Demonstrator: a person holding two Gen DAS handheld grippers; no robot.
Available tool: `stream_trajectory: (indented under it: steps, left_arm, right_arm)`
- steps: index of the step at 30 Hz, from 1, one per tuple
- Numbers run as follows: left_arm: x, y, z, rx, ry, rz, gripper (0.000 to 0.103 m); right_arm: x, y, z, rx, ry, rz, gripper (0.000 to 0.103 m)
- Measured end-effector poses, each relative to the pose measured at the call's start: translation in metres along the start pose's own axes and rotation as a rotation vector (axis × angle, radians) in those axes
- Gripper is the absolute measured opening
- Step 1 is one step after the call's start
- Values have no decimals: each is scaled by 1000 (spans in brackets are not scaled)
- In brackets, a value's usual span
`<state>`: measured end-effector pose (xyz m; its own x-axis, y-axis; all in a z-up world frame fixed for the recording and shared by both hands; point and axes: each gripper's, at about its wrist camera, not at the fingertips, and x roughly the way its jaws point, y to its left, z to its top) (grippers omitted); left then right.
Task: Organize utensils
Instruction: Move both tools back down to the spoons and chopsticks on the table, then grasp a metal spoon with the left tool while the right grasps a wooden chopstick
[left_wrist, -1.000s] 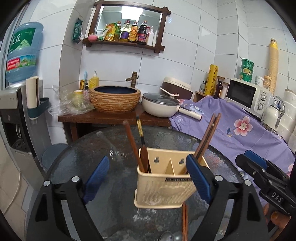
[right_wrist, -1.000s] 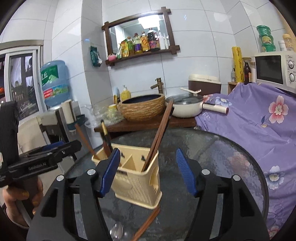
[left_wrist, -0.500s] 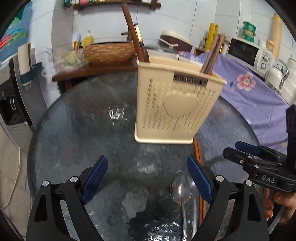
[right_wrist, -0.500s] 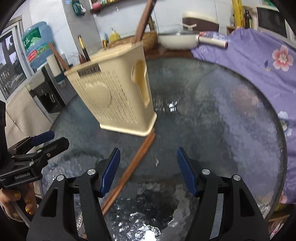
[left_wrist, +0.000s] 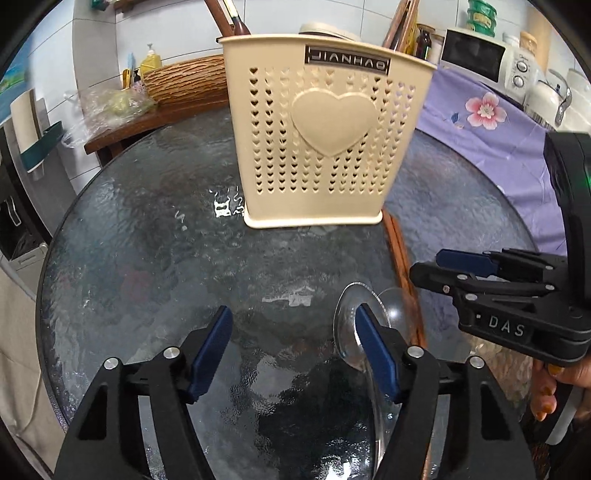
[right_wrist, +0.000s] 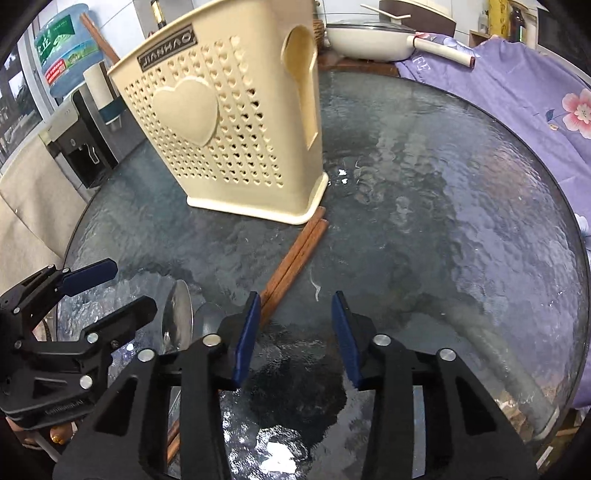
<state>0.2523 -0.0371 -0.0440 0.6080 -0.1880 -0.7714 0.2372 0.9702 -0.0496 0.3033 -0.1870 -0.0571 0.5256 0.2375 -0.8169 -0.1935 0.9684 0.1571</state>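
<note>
A cream utensil holder (left_wrist: 321, 147) (right_wrist: 236, 122) stands on the round glass table, with brown chopsticks (left_wrist: 400, 22) sticking out of its top. A metal spoon (left_wrist: 351, 325) (right_wrist: 179, 317) and a pair of brown chopsticks (left_wrist: 400, 258) (right_wrist: 295, 258) lie flat in front of it. My left gripper (left_wrist: 293, 317) (right_wrist: 129, 286) hangs low over the glass, jaws closing, and its right finger covers part of the spoon's bowl. My right gripper (right_wrist: 295, 301) (left_wrist: 432, 267) is also closing. The loose chopsticks pass under its left finger, and only bare glass shows between its pads.
The glass table (right_wrist: 461, 184) ends in a rim near the bottom right. A purple flowered cloth (left_wrist: 480, 122) with a microwave (left_wrist: 480, 59) lies beyond it. Behind are a wooden side table (left_wrist: 147, 118), a white pan (right_wrist: 373, 37) and a water dispenser (right_wrist: 74, 122).
Both grippers dropped toward the tabletop and tipped downward. Their jaws narrowed. The spoon and the loose chopsticks now lie right at the fingertips, and the holder fills the upper frame.
</note>
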Motion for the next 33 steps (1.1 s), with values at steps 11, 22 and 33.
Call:
stream_trajectory:
  steps: [11, 22, 33]
  left_arm:
    - [10, -3, -2, 9, 26, 7, 62]
    - [21, -2, 0, 25, 45, 33, 57]
    - [25, 14, 9, 18, 35, 74, 54]
  right_arm:
    - [2, 11, 7, -58, 22, -12, 24]
    - [-4, -19, 5, -67, 62, -12, 21]
    - [0, -28, 13, -8, 44, 21, 21]
